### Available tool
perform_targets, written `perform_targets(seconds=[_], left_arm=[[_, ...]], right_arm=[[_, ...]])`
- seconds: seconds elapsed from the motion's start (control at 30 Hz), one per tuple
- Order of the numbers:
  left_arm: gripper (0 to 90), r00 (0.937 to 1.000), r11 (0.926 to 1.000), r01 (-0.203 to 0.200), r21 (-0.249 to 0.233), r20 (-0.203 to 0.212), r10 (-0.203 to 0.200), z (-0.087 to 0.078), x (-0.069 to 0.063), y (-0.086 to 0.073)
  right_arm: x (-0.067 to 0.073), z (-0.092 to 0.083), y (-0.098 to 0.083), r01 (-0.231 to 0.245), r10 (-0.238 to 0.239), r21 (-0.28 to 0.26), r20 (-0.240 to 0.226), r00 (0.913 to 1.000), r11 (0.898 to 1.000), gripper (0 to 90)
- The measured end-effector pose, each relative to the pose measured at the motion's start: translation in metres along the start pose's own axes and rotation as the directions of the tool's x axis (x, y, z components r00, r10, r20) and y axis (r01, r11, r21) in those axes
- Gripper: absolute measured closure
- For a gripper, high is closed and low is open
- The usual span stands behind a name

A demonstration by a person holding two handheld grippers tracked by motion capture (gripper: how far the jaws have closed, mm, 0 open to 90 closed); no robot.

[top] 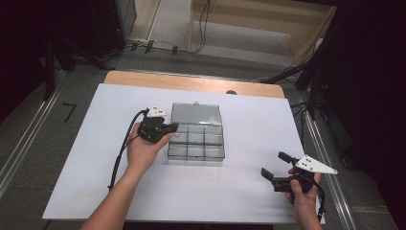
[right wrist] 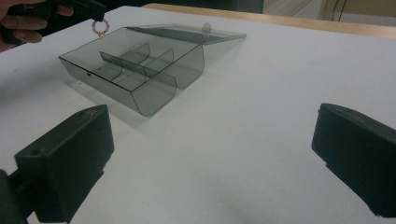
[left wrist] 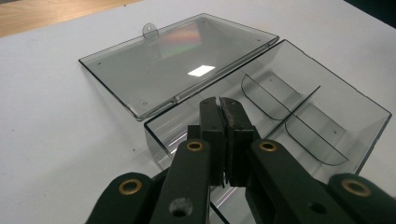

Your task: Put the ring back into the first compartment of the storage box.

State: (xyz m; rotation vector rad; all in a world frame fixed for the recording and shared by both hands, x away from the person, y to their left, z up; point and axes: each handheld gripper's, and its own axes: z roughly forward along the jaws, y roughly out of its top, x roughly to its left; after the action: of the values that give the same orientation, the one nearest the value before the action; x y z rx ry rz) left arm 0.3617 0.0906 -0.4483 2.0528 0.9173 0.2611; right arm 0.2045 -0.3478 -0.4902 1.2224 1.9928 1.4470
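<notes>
Left tongs (top: 168,128): pressed together, at the left end of the box, over its near-left edge. In the right gripper view a small ring (right wrist: 100,26) hangs at their tips; it is too small to say for sure that it is pinched, but it looks held.
Box (top: 196,143): a clear smoky plastic case with dividers, in the middle of the white counter (top: 86,158). Its compartments look empty.
Lid (top: 196,114): open, laid flat behind the box on its hinge.
Right tongs (top: 272,168): spread wide, holding nothing, resting low near the counter's right front, well apart from the box.
Step in hand: most likely carrying the ring to a compartment at the left end of the box.
Next move: lower the left tips inside the wall of one compartment, then part them so the ring drops clear of the dividers.
In the way: the box's thin wall and the curved dividers close under the tips.
Around: cables and floor beyond the counter's wooden far edge.
</notes>
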Motion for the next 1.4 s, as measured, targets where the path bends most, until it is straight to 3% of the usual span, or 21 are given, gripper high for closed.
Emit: perform_targets(seconds=[1.4], left_arm=[[87.9,0.9999,0.9981,0.014,0.061,-0.007,-0.013,0.037,0.002,-0.006]], right_arm=[[-0.003,-0.001,-0.001,-0.006,0.006,0.0,0.002,1.0,1.0,0.0]])
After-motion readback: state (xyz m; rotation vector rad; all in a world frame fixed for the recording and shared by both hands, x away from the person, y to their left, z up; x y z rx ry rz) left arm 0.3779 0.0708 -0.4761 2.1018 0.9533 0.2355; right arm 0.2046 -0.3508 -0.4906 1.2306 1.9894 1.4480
